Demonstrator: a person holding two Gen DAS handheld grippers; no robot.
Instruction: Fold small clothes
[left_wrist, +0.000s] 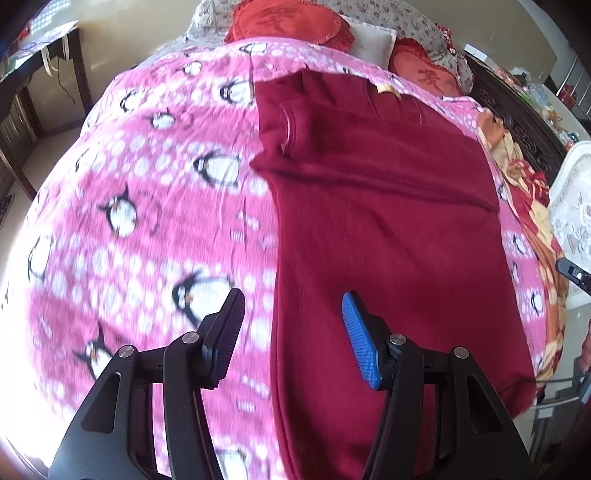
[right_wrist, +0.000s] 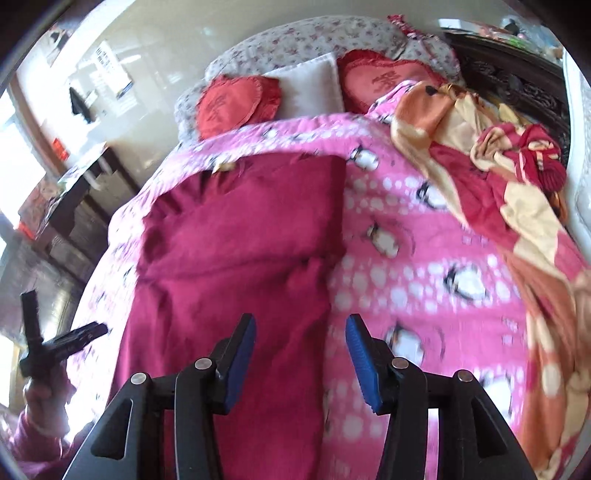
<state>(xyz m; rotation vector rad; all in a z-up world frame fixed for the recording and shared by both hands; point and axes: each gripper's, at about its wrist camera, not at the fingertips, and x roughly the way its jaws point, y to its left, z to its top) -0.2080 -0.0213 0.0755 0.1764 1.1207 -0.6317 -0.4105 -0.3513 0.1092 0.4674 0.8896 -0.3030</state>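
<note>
Sweater (left_wrist: 388, 229), one maroon piece, lies on my penguin blanket (left_wrist: 140, 221); left claw (left_wrist: 293, 332) and right claw (right_wrist: 301, 354) both gape empty above it, below two red heart cushions (right_wrist: 229, 105).

A bed (left_wrist: 147, 221) under a pink penguin blanket, 2 red heart cushions (right_wrist: 229, 103) at its head, a dark desk (left_wrist: 44, 59) beside it.

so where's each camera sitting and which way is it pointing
Left wrist: sits on the left gripper, angled down at the bed; the dark red garment's left edge runs between its open fingers.
Right wrist: sits on the right gripper, angled down over the garment's right edge; a hand holding the other gripper shows at lower left.
Shared: garment, penguin blanket, red heart pillows.
</note>
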